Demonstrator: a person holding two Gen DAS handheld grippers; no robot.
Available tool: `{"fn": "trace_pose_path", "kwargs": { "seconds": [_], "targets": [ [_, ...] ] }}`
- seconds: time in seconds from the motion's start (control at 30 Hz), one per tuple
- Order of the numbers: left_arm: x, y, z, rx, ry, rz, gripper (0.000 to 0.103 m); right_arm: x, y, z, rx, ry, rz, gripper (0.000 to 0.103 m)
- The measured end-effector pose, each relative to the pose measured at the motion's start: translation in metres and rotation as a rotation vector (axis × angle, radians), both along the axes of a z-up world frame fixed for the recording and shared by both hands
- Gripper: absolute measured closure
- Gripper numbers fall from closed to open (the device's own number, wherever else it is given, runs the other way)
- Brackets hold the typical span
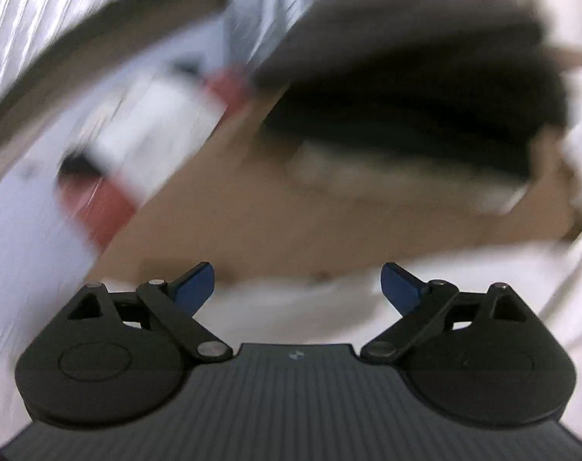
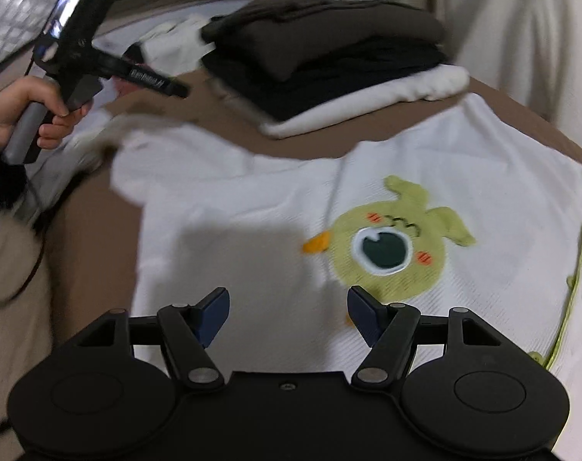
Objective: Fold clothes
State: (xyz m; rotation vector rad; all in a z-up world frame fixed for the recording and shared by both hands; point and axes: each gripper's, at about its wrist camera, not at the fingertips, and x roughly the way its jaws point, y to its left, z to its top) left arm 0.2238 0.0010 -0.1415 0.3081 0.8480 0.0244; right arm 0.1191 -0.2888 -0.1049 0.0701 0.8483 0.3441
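Observation:
A white top [image 2: 252, 207] with a green cartoon face [image 2: 391, 246] lies spread flat on the brown bed surface [image 2: 87, 230]. My right gripper [image 2: 289, 309] hovers open over its near part, nothing between the blue fingers. My left gripper [image 1: 298, 282] is open too, above white cloth [image 1: 291, 307] at the near edge; its view is heavily blurred. The right wrist view shows the left gripper [image 2: 177, 90] at upper left, held by a hand [image 2: 25, 111], off the top's far left corner.
A stack of folded dark clothes [image 2: 329, 46] rests on a folded white piece [image 2: 368, 103] beyond the top; it appears blurred as the dark stack [image 1: 406, 96]. Red and white items [image 1: 137, 153] lie at left. A cream cover [image 2: 521, 30] hangs at right.

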Motion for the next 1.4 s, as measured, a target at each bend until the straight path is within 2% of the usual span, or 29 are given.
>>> {"fn": "trace_pose_path", "kwargs": {
  "seconds": [0.03,0.07,0.1,0.17,0.3,0.43,0.67,0.7,0.73,0.83,0.93,1.0,1.1,1.17,1.3,1.33,1.4],
  "targets": [
    [-0.012,0.025,0.0,-0.044,0.031,0.03,0.009,0.0,0.001,0.0,0.023,0.005,0.001,0.03],
    [-0.017,0.038,-0.002,-0.13,0.059,0.058,0.009,0.0,0.002,0.0,0.045,0.01,0.001,0.03],
    [-0.024,0.052,-0.003,-0.228,0.088,0.085,0.009,0.0,0.003,0.0,0.068,0.015,0.002,0.03],
    [-0.049,0.097,-0.003,-0.492,0.157,0.136,0.009,0.0,0.005,0.0,0.113,0.025,0.003,0.03],
    [-0.028,0.125,-0.025,-0.666,0.212,0.212,0.009,0.0,0.009,0.0,0.204,0.045,0.006,0.03],
    [-0.023,0.114,-0.03,-0.64,0.167,0.218,0.002,0.003,0.013,-0.003,0.299,0.069,0.0,0.03],
    [-0.028,0.103,-0.032,-0.648,0.05,0.228,0.002,-0.01,0.033,-0.011,0.138,0.077,0.102,0.03],
    [-0.029,0.102,-0.032,-0.648,0.033,0.229,0.038,-0.012,0.034,-0.013,0.127,0.082,0.116,0.03],
    [-0.03,0.1,-0.033,-0.649,0.016,0.231,0.101,-0.015,0.034,-0.015,0.141,0.085,0.136,0.03],
    [-0.032,0.098,-0.024,-0.644,-0.08,0.231,0.099,-0.019,0.03,-0.018,0.244,0.093,0.165,0.03],
    [-0.028,0.103,0.001,-0.565,-0.202,0.255,0.099,-0.02,0.031,-0.016,0.233,0.08,0.169,0.03],
    [-0.019,0.115,0.015,-0.593,-0.243,0.273,0.099,-0.021,0.033,-0.017,0.212,0.076,0.171,0.03],
    [-0.008,0.123,0.025,-0.656,-0.254,0.287,0.099,-0.023,0.039,-0.023,0.194,0.091,0.185,0.03],
    [-0.009,0.11,0.024,-0.595,-0.274,0.272,0.099,-0.027,0.048,-0.037,0.203,0.151,0.231,0.028],
    [-0.015,0.082,0.023,-0.524,-0.26,0.239,0.099,-0.045,0.064,-0.04,0.144,0.111,0.286,0.022],
    [-0.016,0.075,0.022,-0.51,-0.253,0.231,0.099,-0.043,0.061,-0.036,0.166,0.126,0.281,0.022],
    [-0.024,0.058,0.029,-0.518,-0.221,0.176,0.099,-0.041,0.041,-0.027,0.303,0.164,0.226,0.023]
  ]
}}
